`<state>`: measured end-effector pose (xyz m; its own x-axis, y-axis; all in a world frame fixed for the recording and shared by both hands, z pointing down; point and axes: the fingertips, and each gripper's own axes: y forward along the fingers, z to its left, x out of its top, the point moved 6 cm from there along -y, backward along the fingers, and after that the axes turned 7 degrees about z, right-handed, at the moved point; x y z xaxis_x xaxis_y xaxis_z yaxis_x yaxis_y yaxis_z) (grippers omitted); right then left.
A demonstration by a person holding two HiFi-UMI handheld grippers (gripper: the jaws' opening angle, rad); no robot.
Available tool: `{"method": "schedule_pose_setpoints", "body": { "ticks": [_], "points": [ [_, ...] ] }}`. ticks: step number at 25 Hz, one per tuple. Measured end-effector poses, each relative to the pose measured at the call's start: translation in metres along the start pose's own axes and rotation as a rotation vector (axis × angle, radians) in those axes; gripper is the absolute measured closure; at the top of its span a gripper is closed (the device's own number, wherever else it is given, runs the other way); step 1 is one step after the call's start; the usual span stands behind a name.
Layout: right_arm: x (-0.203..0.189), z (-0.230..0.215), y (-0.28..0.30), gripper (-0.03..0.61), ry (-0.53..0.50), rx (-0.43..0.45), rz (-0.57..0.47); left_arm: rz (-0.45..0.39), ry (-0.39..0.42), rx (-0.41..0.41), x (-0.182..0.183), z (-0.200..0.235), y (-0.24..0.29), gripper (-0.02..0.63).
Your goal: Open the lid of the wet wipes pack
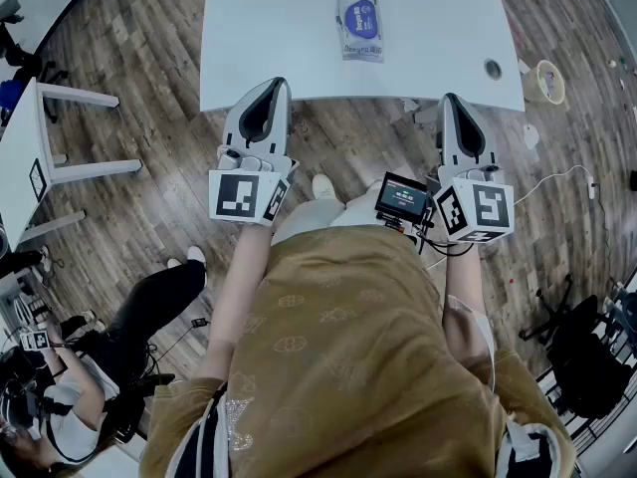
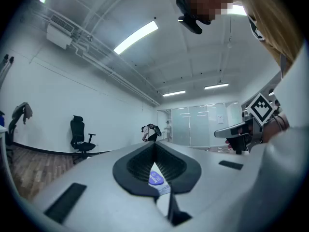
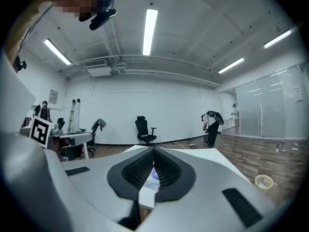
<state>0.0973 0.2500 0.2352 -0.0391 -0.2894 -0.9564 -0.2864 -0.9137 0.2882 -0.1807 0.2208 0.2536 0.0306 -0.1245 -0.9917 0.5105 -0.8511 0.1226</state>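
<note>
The wet wipes pack (image 1: 360, 23), white with a blue oval label, lies flat on the far middle of the white table (image 1: 279, 38), its lid down. My left gripper (image 1: 276, 84) hovers at the table's near edge, left of the pack and well short of it, shut and holding nothing. My right gripper (image 1: 450, 98) hangs at the near edge on the right, also shut and holding nothing. In the left gripper view the pack (image 2: 155, 179) shows through the gap behind the closed tips (image 2: 155, 145). The right gripper view shows the pack (image 3: 153, 174) the same way.
A round cable hole (image 1: 493, 68) sits in the table's near right corner. A tape roll (image 1: 545, 81) lies on the wood floor to the right. Another white table (image 1: 22, 157) stands at left, and a seated person (image 1: 70, 396) is at lower left.
</note>
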Motion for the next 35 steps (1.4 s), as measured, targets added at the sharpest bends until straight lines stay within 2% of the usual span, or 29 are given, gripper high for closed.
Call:
{"method": "schedule_pose_setpoints", "body": {
  "ticks": [12, 19, 35],
  "points": [
    [0.003, -0.01, 0.02, 0.571, 0.005, -0.014, 0.003, 0.051, 0.011, 0.016, -0.009, 0.01, 0.023, 0.607],
    [0.005, -0.025, 0.057, 0.571, 0.029, -0.009, 0.015, 0.078, 0.014, 0.037, -0.013, 0.03, 0.06, 0.607],
    [0.022, -0.072, 0.109, 0.571, 0.057, 0.053, 0.008, 0.058, 0.027, 0.016, 0.012, 0.017, 0.139, 0.607]
  ]
}}
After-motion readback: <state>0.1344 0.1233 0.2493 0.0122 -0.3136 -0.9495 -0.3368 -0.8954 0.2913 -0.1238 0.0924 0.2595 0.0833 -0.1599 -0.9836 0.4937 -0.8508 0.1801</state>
